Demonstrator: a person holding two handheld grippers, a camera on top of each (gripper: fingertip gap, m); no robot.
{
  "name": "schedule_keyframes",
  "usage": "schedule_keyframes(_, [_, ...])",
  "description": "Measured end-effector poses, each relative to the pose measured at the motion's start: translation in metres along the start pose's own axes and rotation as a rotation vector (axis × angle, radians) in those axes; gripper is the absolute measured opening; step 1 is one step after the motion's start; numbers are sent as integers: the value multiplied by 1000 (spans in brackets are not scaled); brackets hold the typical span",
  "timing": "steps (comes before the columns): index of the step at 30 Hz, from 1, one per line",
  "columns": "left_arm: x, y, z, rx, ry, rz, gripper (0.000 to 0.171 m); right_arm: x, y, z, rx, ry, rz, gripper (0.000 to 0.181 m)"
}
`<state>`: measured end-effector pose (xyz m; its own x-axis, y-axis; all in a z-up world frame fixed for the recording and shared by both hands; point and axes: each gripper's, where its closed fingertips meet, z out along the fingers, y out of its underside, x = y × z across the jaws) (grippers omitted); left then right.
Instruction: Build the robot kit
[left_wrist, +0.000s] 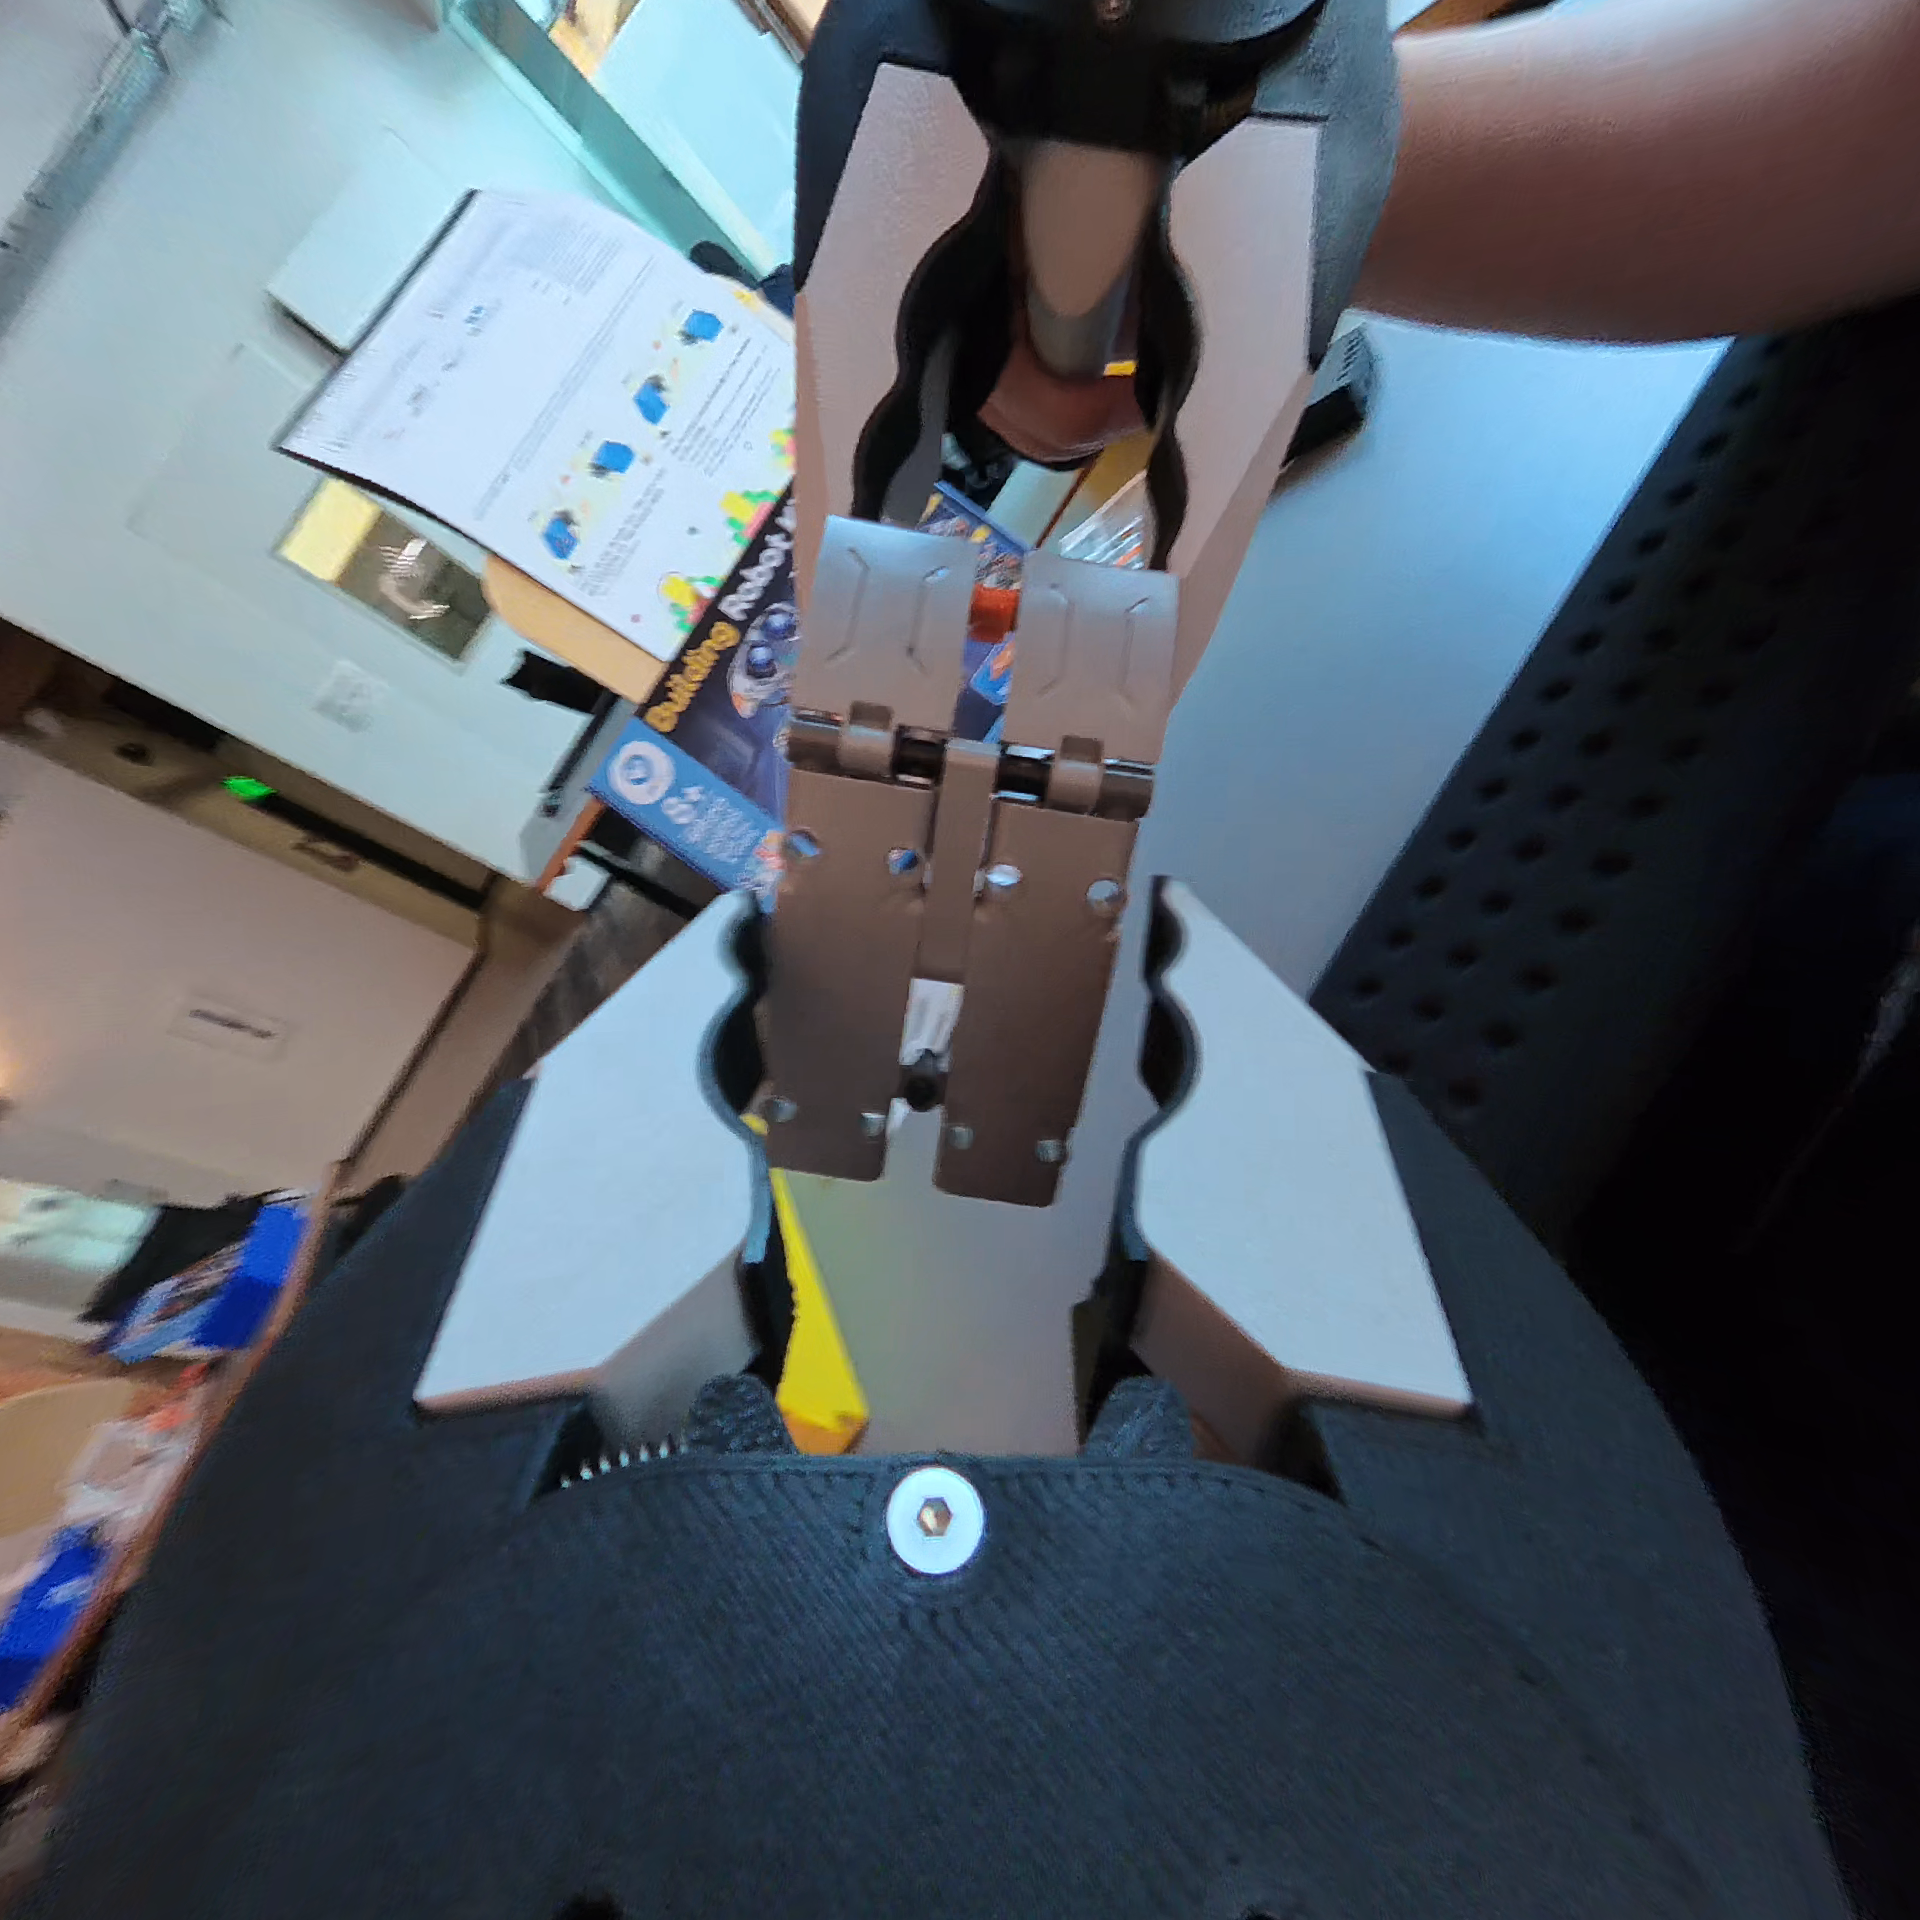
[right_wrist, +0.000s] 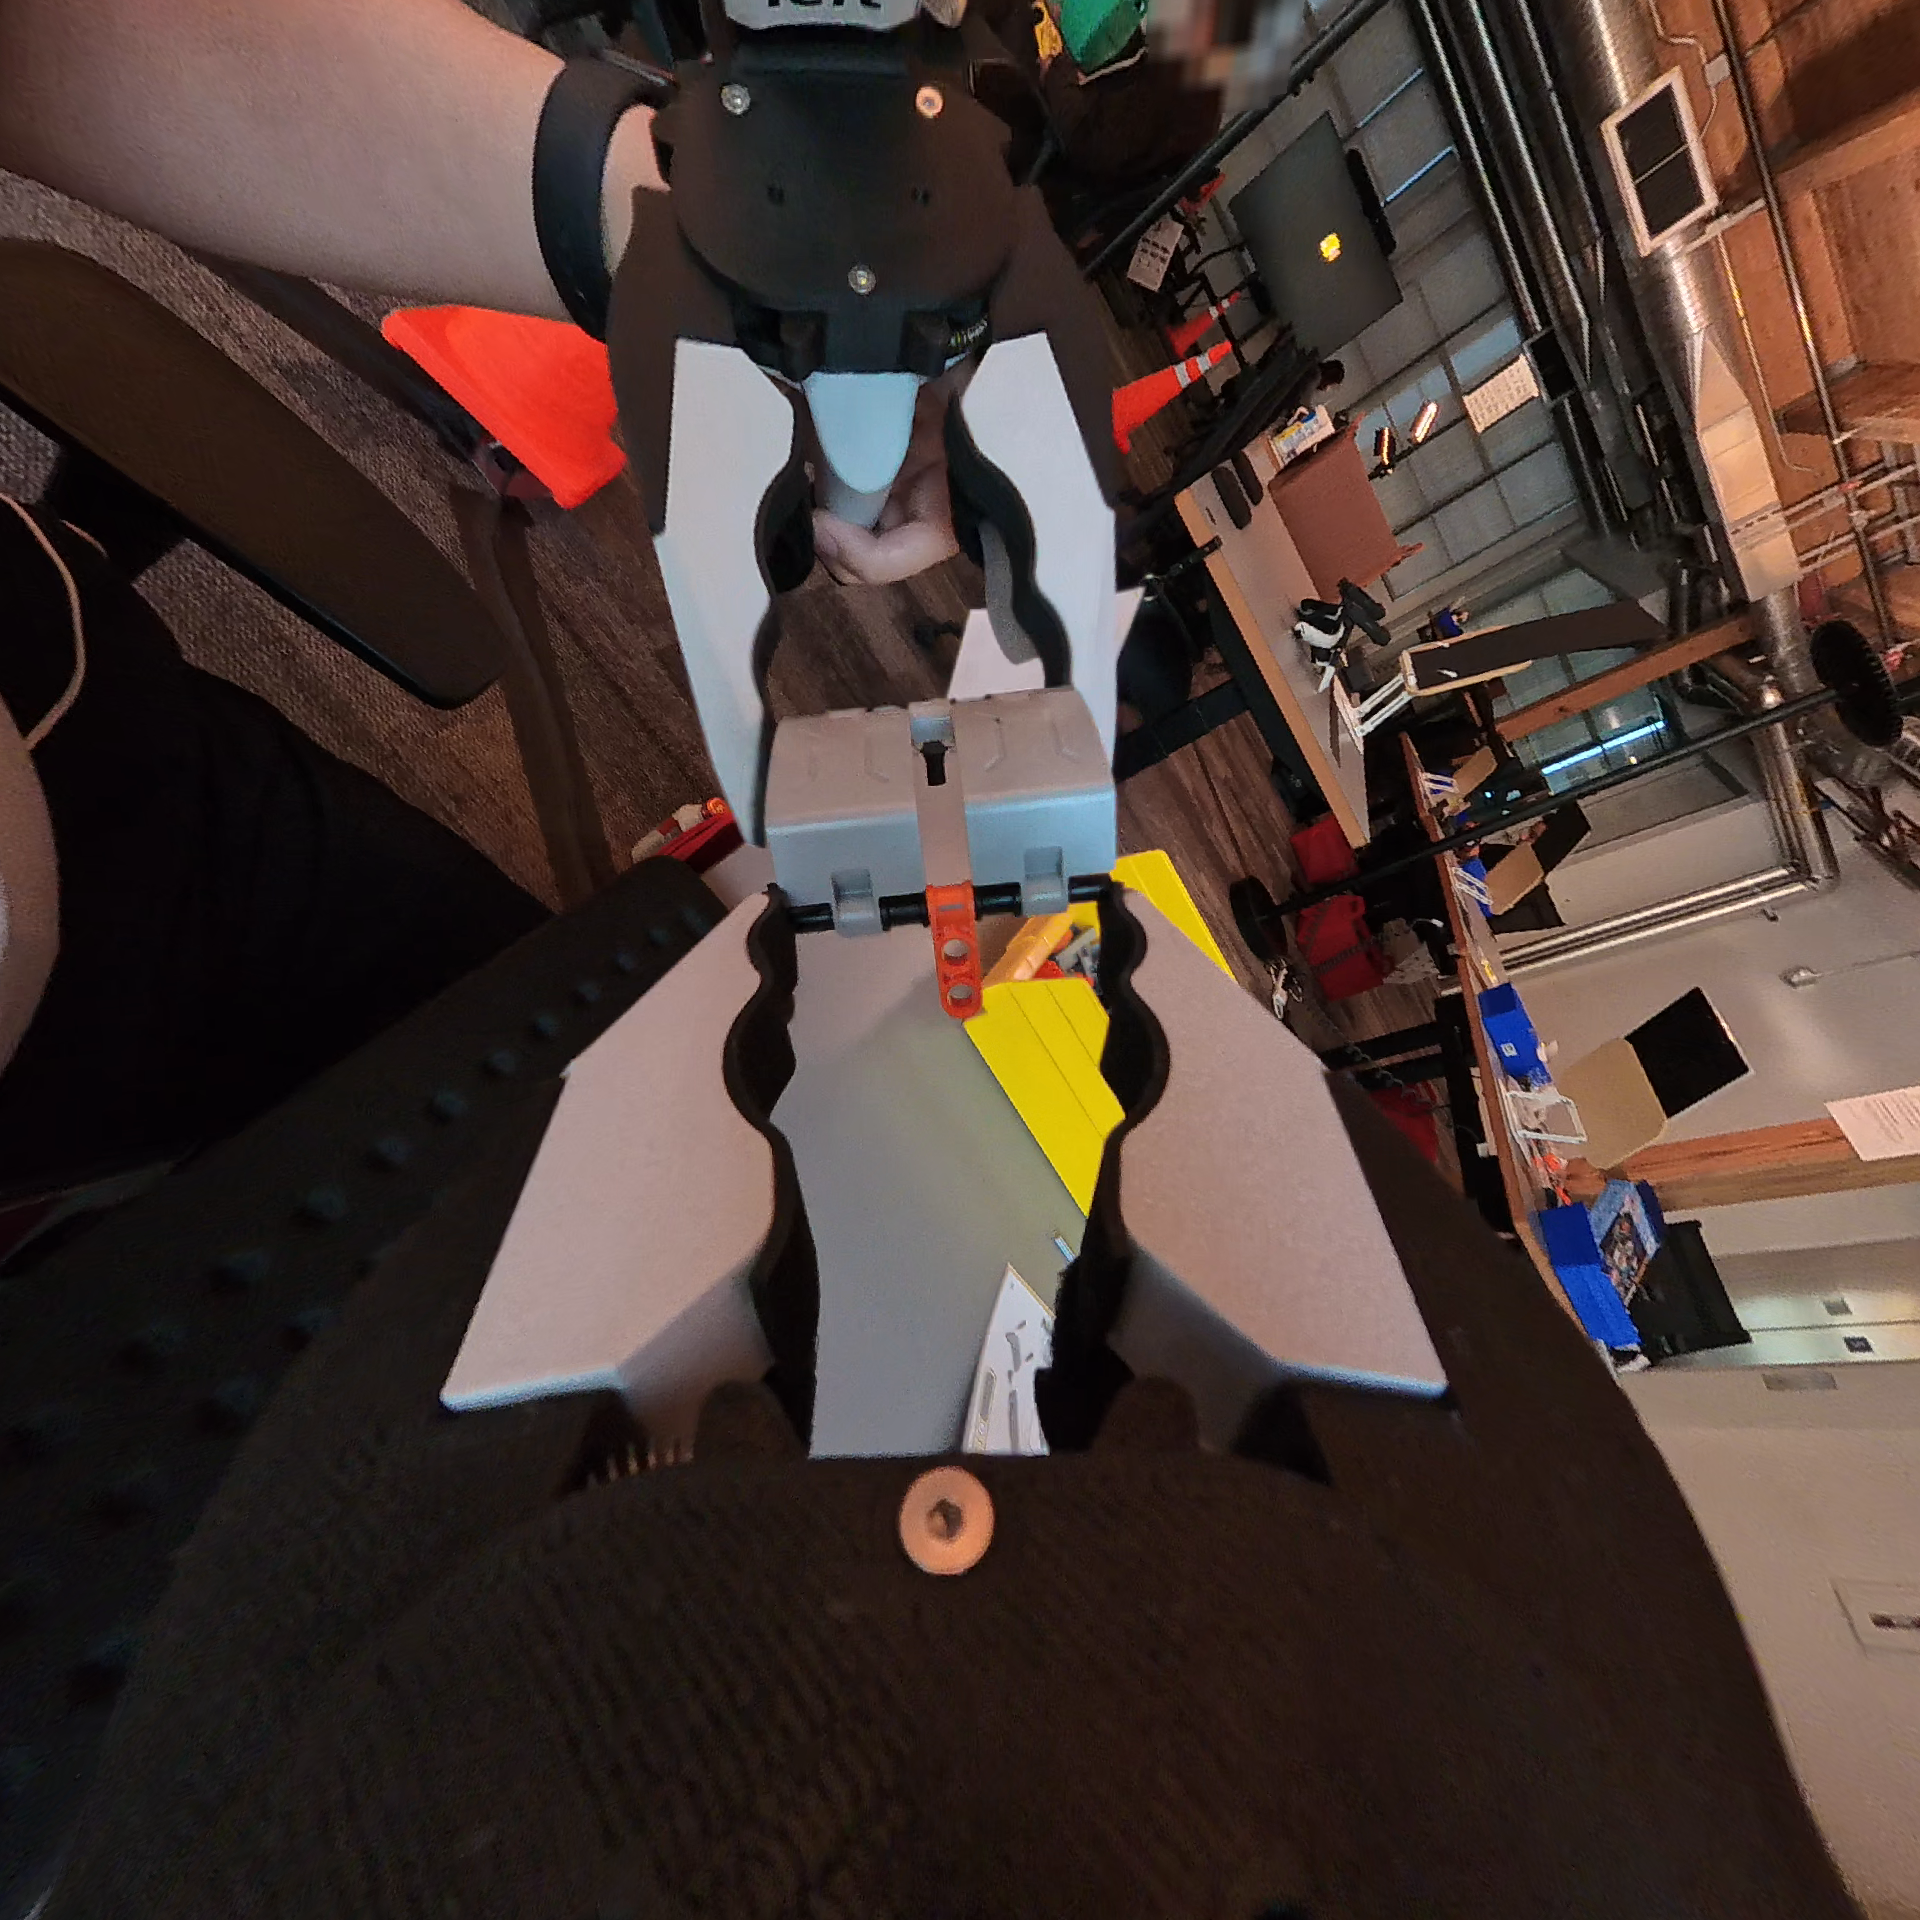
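A grey brick-built block (left_wrist: 956, 935) with a black axle (right_wrist: 904, 907) and an orange beam (right_wrist: 956, 951) is held in the air between my two grippers, which face each other. My left gripper (left_wrist: 956, 904) is shut on the block's sides. It also shows in the right wrist view (right_wrist: 935, 769), clamping the block (right_wrist: 997, 810) from the far side. My right gripper (right_wrist: 940, 899) has its fingertips pressed on the two ends of the axle. It also shows in the left wrist view (left_wrist: 997, 530), at the block's far end.
An open instruction booklet (left_wrist: 540, 416) and a dark kit box (left_wrist: 717, 707) lie on the white table (left_wrist: 1351, 644). Yellow parts (right_wrist: 1049, 1081) sit below the grippers. A black perforated chair back (left_wrist: 1610, 810) stands right. A person's forearm (left_wrist: 1662, 156) and an orange cone (right_wrist: 520, 405) are close by.
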<state>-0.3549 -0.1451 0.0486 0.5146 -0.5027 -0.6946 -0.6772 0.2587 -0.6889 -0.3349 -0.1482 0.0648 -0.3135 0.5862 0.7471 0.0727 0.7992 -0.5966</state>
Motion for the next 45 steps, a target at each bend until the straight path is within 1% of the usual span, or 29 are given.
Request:
schedule_keyframes(1, [-1,-1,1,-9,-13,22,67,-1,-1,-1,14,-8,6,59])
schedule_keyframes(5, [-3,-10,0,-19,-34,59,65,1,0,-2,52,-12,12,60])
schedule_keyframes(8, [-2,-18,0,-20,-14,19,65,0,-3,-4,97,-33,49,61])
schedule_keyframes(11, [-2,-23,-1,16,24,-42,65,2,0,-2,115,-40,96,71])
schedule_keyframes(15, [-3,-23,0,13,47,-73,65,4,-7,-4,170,-46,143,72])
schedule_keyframes(19, [2,-30,0,46,65,-70,65,1,-23,-9,236,-73,168,70])
schedule_keyframes(21, [3,-31,1,52,64,-66,65,0,-30,-11,259,-71,162,62])
schedule_keyframes(31, [4,-36,-8,101,75,-67,65,0,-41,-16,250,-57,145,61])
schedule_keyframes(45, [4,-37,-16,89,97,-52,65,0,-47,-20,250,-32,114,60])
